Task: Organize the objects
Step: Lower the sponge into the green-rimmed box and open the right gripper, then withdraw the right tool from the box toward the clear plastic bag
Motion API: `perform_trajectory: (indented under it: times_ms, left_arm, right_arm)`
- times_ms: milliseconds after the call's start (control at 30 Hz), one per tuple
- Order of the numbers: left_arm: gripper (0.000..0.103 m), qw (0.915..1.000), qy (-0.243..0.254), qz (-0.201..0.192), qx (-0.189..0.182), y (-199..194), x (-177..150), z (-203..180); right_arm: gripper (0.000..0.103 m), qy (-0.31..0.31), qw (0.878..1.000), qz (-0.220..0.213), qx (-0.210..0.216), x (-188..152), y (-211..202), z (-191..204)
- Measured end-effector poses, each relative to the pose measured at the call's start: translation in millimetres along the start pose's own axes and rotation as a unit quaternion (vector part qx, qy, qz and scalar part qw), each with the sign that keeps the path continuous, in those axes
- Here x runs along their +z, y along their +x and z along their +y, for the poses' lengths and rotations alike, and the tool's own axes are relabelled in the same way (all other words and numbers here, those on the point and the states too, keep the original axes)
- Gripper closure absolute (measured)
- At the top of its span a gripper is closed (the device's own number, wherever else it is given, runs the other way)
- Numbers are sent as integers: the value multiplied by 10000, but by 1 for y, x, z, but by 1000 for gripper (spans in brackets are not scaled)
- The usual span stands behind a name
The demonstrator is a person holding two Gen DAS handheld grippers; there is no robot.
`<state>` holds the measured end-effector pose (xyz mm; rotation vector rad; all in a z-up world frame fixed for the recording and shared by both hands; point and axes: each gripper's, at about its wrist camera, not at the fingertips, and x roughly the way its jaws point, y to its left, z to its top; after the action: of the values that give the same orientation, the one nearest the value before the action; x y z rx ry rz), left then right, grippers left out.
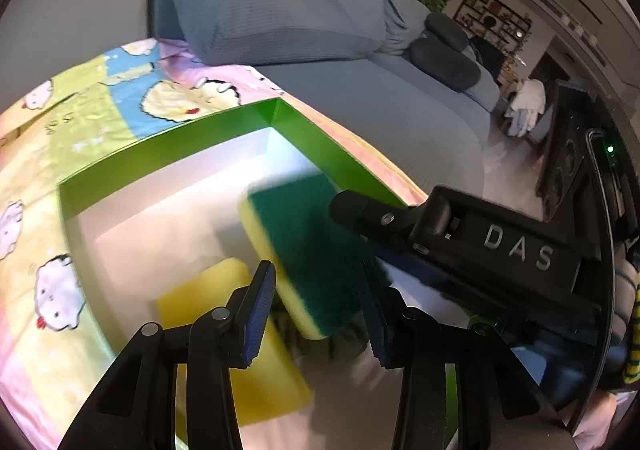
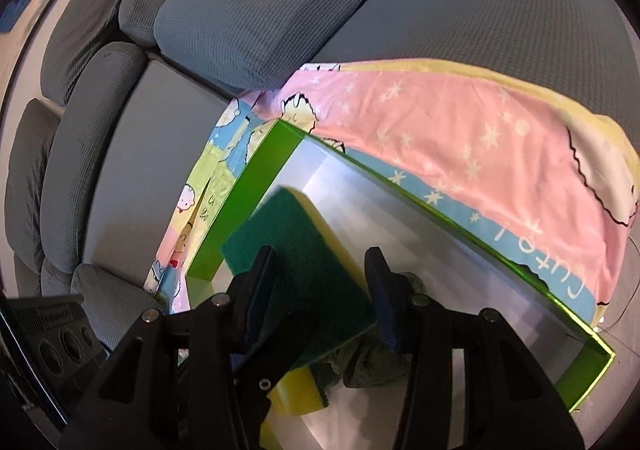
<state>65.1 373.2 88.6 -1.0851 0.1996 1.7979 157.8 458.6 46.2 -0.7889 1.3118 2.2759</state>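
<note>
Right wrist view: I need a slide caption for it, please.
Green-and-yellow sponge between the open right gripper fingers, above the green-walled box on a cartoon blanket.

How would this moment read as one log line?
green-topped sponge between both claws, over green box | left claw open | right claw open | yellow sponge in box

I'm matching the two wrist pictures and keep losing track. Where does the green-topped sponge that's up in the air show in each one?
Left wrist: the sponge is center, slightly right, tilted over the green box, partly between the left claw's fingers.
Right wrist: the sponge is low center, between the right claw's fingers.
Shared landmark: the green box's white inside, on the cartoon blanket.
</note>
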Motion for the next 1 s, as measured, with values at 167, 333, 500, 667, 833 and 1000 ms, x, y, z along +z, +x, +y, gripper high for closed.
perform_trajectory:
  times_ms: [167,333,500,667,833,1000]
  left_arm:
    - [61,9990,54,-238,370,-29,-9,5]
    - [56,9960,-172,-610,629,-70,-22,23]
    - [33,9866,-520,-1043,1140,-120,-43,52]
    - [23,9614,-1244,-1505,1939,-175,-77,103]
    - [22,9207,-2296,-1767,2613,-216,-125,167]
    - [22,8871,-3353,-1922,2524,-233,-172,216]
  right_arm:
    - [57,-148,9998,-118,64,-3,-6,10]
    - [56,-451,9985,-209,245,-11,-9,34]
    - [48,-918,9940,-180,560,-25,-9,72]
    - [33,-1492,9840,-67,970,-45,-8,116]
    - [21,-2160,9678,222,1278,-73,1,161]
    - [16,-2773,9485,634,1394,-110,21,202]
